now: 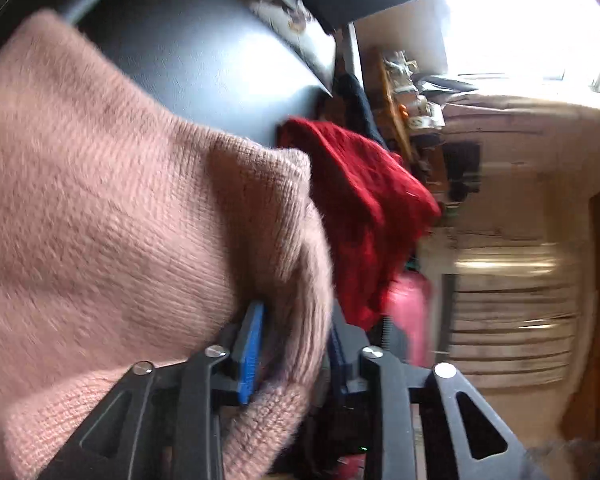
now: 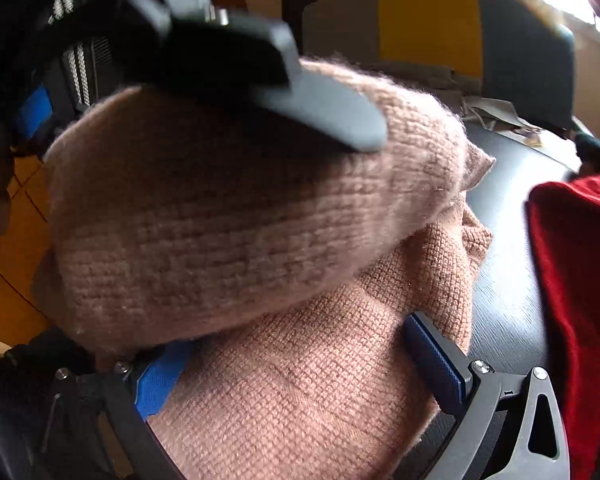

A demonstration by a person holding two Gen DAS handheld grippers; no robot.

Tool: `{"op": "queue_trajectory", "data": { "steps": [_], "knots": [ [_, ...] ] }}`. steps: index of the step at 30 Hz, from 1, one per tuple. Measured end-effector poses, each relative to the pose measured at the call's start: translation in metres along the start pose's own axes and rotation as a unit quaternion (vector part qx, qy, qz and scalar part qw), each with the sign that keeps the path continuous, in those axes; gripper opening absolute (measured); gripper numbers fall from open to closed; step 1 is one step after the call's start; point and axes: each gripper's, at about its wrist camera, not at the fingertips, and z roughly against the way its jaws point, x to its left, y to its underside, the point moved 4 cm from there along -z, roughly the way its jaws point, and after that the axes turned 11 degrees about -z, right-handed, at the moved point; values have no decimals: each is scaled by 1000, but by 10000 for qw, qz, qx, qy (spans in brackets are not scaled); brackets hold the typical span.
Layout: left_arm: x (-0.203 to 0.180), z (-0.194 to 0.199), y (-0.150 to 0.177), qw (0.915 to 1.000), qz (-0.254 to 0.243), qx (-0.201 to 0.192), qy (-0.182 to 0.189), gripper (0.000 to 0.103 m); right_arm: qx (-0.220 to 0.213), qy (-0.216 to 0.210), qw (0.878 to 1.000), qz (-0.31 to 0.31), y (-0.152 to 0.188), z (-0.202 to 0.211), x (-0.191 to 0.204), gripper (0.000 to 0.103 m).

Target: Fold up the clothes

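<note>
Left gripper (image 1: pixel 296 344) pinches a fold of the pink sweater (image 1: pixel 120 200); right gripper (image 2: pixel 300 360) stands wide open around it at lower centre.

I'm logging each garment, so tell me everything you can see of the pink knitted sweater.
The pink knitted sweater is soft, slightly fuzzy wool-like knit in dusty pink. It is bunched, partly lifted off the dark table, with one thick fold rolled over the layer beneath. The left gripper is clamped on a fold of it. The right gripper straddles the fabric with jaws wide apart. A red knitted garment lies beside it.
</note>
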Motion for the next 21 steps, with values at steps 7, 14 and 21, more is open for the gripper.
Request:
{"op": "queue_trajectory", "data": {
  "steps": [7, 14, 21],
  "knots": [
    [-45, 33, 9, 9966, -422, 105, 698, 30, 124, 257, 9996, -62, 32, 37, 0, 103],
    [15, 96, 33, 9952, -748, -627, -57, 31, 128, 381, 9991, -157, 54, 68, 9, 103],
    [93, 157, 61, 9797, -984, -1385, -1062, 31, -12, 137, 9984, -547, 70, 93, 21, 103]
  ]
}}
